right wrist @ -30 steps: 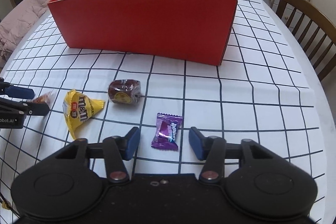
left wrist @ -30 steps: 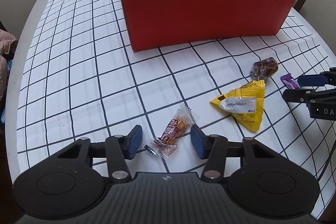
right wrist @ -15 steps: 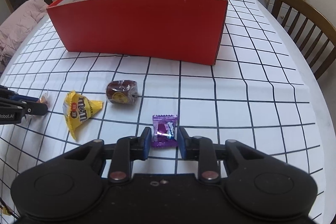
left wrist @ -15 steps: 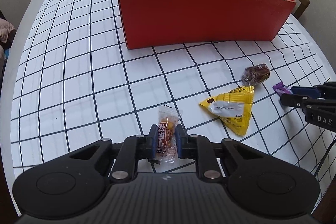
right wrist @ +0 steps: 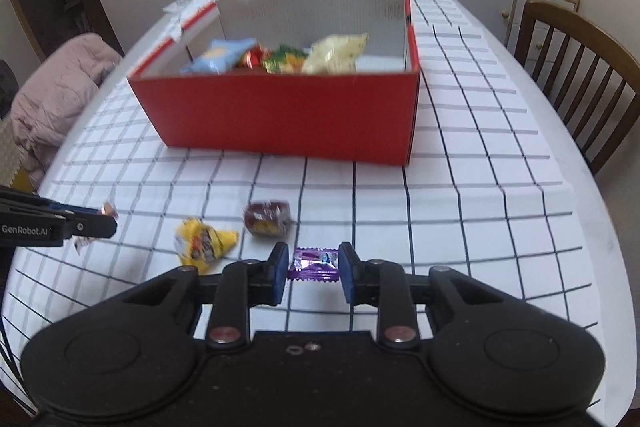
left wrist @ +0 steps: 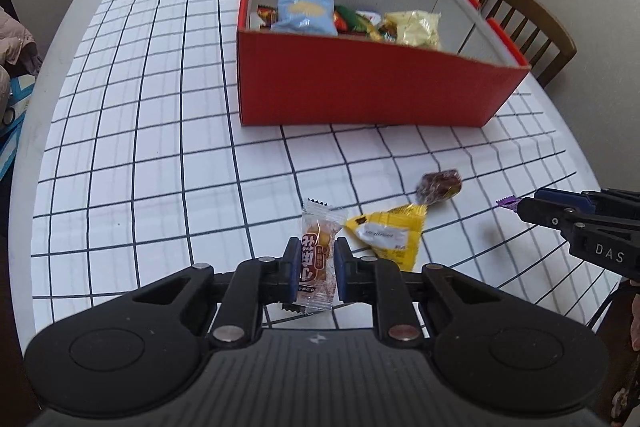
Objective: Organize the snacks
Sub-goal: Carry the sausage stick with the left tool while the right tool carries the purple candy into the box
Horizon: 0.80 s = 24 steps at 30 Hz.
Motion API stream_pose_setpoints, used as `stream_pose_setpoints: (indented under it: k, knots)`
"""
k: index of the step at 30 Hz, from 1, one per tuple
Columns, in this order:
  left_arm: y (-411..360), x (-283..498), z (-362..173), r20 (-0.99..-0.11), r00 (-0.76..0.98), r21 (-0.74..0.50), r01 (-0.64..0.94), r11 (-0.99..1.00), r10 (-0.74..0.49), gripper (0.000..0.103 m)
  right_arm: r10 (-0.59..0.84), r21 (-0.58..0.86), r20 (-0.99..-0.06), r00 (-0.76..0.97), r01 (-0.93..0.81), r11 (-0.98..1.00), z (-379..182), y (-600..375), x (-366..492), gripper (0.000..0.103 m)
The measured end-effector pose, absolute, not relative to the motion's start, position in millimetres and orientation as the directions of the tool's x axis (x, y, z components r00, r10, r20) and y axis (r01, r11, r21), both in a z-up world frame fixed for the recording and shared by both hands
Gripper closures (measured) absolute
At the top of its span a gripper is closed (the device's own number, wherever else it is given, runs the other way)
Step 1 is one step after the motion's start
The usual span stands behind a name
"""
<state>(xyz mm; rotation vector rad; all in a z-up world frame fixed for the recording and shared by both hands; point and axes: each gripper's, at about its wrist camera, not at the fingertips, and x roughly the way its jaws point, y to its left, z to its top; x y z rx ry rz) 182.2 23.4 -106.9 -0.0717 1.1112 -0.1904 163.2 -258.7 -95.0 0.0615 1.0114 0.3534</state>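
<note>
left wrist view shows the left claw (left wrist: 317,264) clenched on an orange candy (left wrist: 318,254), right claw (right wrist: 312,269) pinching a purple candy (right wrist: 313,262).

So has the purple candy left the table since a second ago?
Yes. The right gripper is shut on the purple candy and has lifted it: the view now looks down into the red box, whose contents were mostly hidden before.
</note>
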Motion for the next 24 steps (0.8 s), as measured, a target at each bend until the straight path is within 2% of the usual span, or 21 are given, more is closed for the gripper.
stream_pose_setpoints:
  k: [24]
  knots:
    - [-3.0,230.4,-17.1,-0.802,0.566,-0.145,0.125,0.981,-0.191,0.086,0.365,0.202,-0.690,0.625,-0.318,0.926,-6.5,-267.0,216.5,0.078]
